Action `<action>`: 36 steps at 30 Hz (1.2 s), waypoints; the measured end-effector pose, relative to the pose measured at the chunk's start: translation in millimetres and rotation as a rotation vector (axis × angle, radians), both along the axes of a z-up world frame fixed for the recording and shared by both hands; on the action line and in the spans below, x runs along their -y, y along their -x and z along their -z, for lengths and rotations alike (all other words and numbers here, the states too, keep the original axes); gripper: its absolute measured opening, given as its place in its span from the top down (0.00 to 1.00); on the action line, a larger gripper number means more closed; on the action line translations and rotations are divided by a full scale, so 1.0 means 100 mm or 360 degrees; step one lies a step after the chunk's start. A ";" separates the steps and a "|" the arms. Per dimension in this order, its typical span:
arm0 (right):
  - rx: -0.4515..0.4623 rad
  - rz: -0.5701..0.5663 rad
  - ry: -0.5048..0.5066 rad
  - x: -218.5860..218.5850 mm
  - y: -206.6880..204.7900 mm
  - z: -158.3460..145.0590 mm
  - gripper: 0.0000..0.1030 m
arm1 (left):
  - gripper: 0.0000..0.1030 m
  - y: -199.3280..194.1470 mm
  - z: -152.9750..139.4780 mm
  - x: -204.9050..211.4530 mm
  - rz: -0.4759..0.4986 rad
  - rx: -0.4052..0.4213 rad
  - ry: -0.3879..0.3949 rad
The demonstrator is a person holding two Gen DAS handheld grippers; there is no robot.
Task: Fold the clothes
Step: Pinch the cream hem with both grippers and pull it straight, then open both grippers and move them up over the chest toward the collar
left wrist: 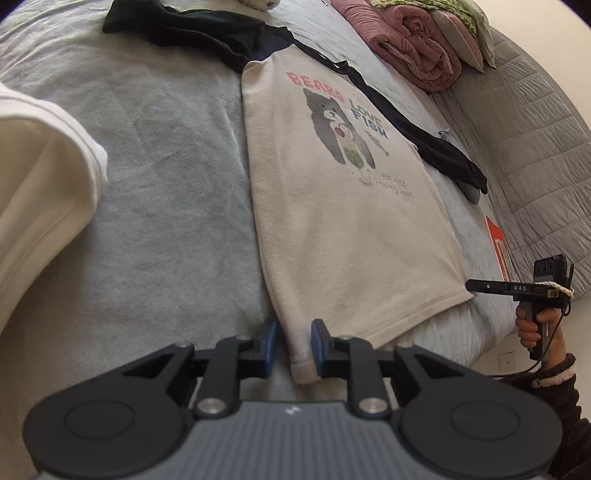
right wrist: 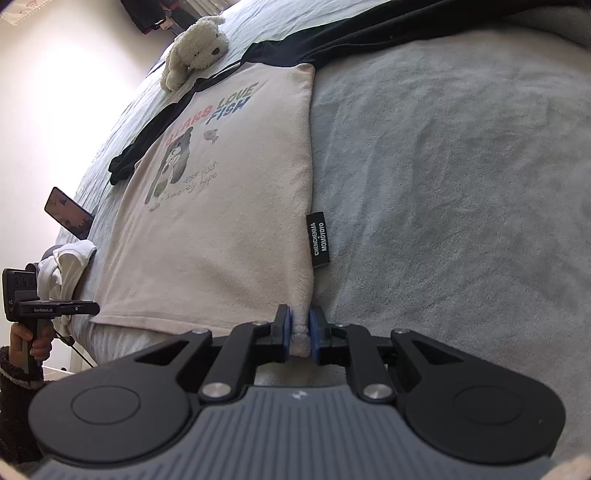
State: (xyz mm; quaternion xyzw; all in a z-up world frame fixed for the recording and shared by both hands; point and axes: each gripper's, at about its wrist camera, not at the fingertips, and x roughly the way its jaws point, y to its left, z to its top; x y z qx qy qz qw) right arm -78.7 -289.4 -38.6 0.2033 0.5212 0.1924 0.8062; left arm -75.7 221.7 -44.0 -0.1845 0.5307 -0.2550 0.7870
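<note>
- From our left wrist view, a cream garment (left wrist: pixel 40 177) filled the left edge, lying on the grey bed cover (left wrist: pixel 162 166).
- Our left gripper (left wrist: pixel 293 345) sat at the near left corner of the sweatshirt (left wrist: pixel 343 229); the jaws stood narrowly apart with the hem corner between them, touching the right pad, and a gap showed at the left pad, so no grip was made.
- The sweatshirt lay flat on the bed, print side up, its dark sleeves (left wrist: pixel 207 33) spread at the far end.
- A rolled pink blanket (left wrist: pixel 413 48) lay at the far right of that view, beside a grey quilted surface (left wrist: pixel 535 155).
- At the right edge, a hand (left wrist: pixel 532 325) gripped the handle of our right gripper, whose fingers (left wrist: pixel 491 286) reached the sweatshirt's other near corner.
- From the right wrist view, the other hand (right wrist: pixel 31 343) held the left gripper at the left edge, near a white bundle of cloth (right wrist: pixel 66 273) and a phone (right wrist: pixel 68 214).
- A plush toy dog (right wrist: pixel 195 48) lay beyond the sweatshirt's collar.
- Our right gripper (right wrist: pixel 300 338) had its jaws narrow, both blue pads pressing a bunched corner of the sweatshirt's hem.
- A black label (right wrist: pixel 319 240) stuck out from the side seam onto the bed cover.
</note>
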 end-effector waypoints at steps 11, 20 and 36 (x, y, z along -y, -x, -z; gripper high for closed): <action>0.0646 0.0354 0.0595 -0.62 -0.37 -0.17 0.46 | 0.23 -0.51 -0.32 0.67 -0.0416 0.0831 -0.0408; 0.0973 0.0160 0.0674 -1.43 -0.94 -0.06 0.18 | 0.12 -1.08 -0.03 1.52 -0.0337 0.1015 -0.0511; 0.0890 -0.0031 0.0641 -0.98 -0.57 0.20 0.00 | 0.04 -0.75 0.14 1.14 -0.0009 0.0914 -0.0463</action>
